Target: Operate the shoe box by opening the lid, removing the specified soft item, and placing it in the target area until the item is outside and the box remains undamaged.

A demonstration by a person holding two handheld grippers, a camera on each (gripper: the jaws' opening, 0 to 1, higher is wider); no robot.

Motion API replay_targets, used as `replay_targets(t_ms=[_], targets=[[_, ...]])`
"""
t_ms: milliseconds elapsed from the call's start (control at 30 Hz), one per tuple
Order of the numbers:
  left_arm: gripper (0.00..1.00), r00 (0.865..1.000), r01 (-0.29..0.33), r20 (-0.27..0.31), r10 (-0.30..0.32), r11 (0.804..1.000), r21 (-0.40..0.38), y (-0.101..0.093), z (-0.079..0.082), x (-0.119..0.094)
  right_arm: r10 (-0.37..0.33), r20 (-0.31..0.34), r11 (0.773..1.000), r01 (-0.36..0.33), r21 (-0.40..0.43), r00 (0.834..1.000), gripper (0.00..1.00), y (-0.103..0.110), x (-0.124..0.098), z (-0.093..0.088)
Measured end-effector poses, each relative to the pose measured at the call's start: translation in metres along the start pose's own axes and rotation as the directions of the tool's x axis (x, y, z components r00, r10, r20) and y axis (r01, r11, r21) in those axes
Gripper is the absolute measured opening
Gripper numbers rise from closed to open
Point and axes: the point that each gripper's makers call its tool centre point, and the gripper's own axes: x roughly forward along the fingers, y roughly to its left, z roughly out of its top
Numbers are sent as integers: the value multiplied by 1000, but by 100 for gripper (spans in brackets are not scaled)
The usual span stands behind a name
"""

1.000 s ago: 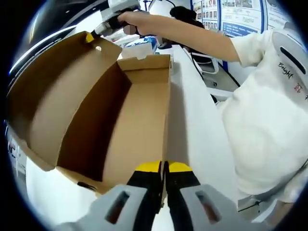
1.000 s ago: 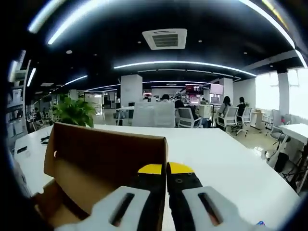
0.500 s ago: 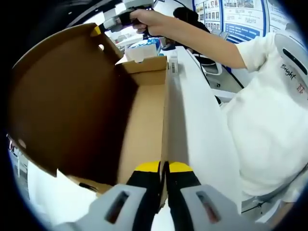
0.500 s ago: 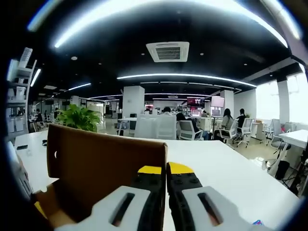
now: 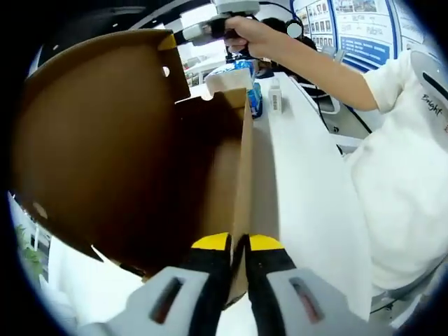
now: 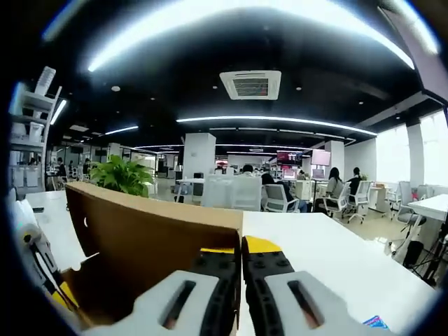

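Observation:
A brown cardboard shoe box [image 5: 234, 168] stands on a white table, its hinged lid [image 5: 98, 140] tilted up over the opening. The lid shades the inside, so I cannot tell what lies in it. My left gripper [image 5: 238, 245] is shut on the top edge of the box's near side wall. My right gripper [image 5: 183, 35], held by a person's hand, grips the lid's far upper corner. In the right gripper view, the right gripper [image 6: 241, 246] is shut on the lid's [image 6: 154, 238] free edge, and the brown panel spreads to the left of it.
A person in a white shirt [image 5: 413, 161] stands at the right of the white table [image 5: 308, 189]. A blue carton [image 5: 253, 98] and small items sit past the box's far end. Beyond the table [image 6: 315, 252] are a green plant [image 6: 122, 178] and office chairs.
The lid has swung from lying back open to tilting over the box, and the empty-looking inside is now covered. Both grippers keep their hold; the right gripper has risen with the lid.

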Motion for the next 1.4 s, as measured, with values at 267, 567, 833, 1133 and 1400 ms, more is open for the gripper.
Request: replay_targets(t_ms=[267,567,833,1133,1400], targets=[[10,998,1,58,-1,1000,7,3,3,-2,-9,27,1000,9,-16,1000,0,1,-3,0],[18,976,57,218,1,963,-263,5,19,-10,-23,38,1000,23,-7,999,0,1,-7,0],[19,958,43,282,43,956,-291,9,22,-15,-35,51,999,37,-24,998,0,2,-11,-1],[28,881,54,429,199,859,-509,17,41,-49,-37,57,999,39,-30,998,0,3,-18,-2],[47,800,127,546,248,819,-559,12,45,-69,-47,67,998,49,-40,997,0,5,-22,-4]])
